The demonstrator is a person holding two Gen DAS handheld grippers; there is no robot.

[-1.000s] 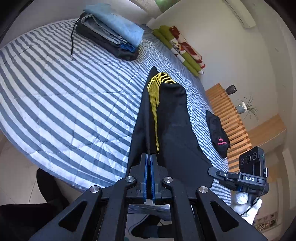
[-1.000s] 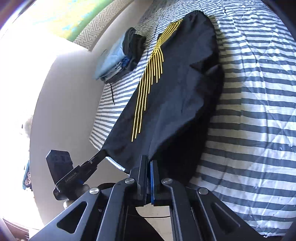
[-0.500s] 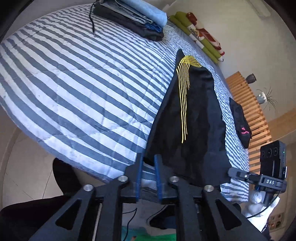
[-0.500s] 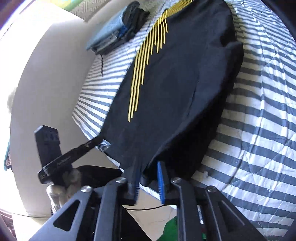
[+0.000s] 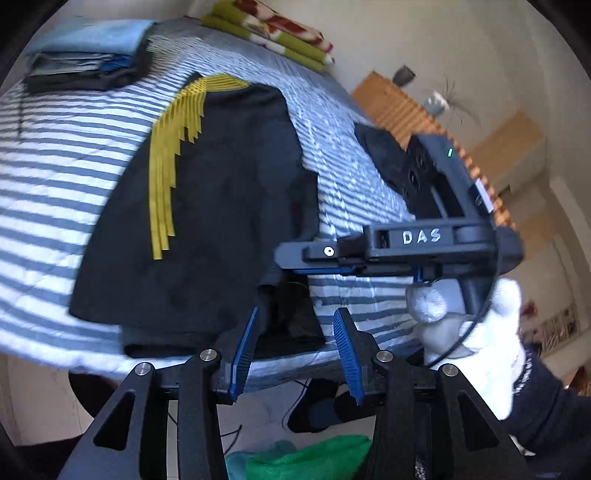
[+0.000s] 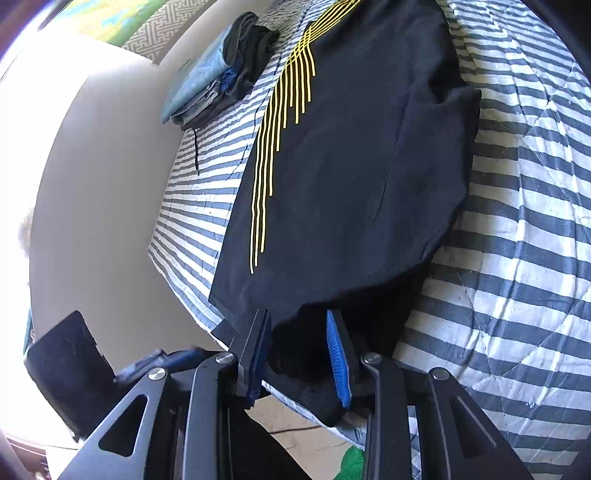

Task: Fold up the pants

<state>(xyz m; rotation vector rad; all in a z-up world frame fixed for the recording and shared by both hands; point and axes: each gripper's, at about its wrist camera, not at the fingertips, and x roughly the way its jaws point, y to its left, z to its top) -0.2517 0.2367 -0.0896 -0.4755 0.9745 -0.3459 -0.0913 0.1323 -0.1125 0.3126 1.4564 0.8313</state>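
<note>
Black pants (image 5: 221, 206) with yellow stripes lie folded lengthwise on the striped bed (image 5: 55, 192), and their near end hangs over the bed's edge. My left gripper (image 5: 295, 350) is open at that end, with dark cloth showing in the gap between its blue pads. My right gripper (image 6: 297, 350) is open too, with the pants (image 6: 351, 166) end lying loose between its fingers. In the left wrist view the right gripper (image 5: 295, 258) shows side-on, held by a white-gloved hand (image 5: 476, 325). The left gripper (image 6: 162, 360) appears blurred at the lower left of the right wrist view.
A stack of folded clothes (image 5: 85, 62) sits at the bed's far left corner, also seen as the folded clothes (image 6: 218, 77). Green and red bedding (image 5: 273, 33) lies against the wall. Another black garment (image 5: 380, 151) rests near a wooden slatted frame (image 5: 391, 99). Green cloth (image 5: 314, 458) lies on the floor.
Both grippers were shut on the pants' near end and have opened, letting it drop onto the bed's edge. The left gripper has swung right, toward the right gripper.
</note>
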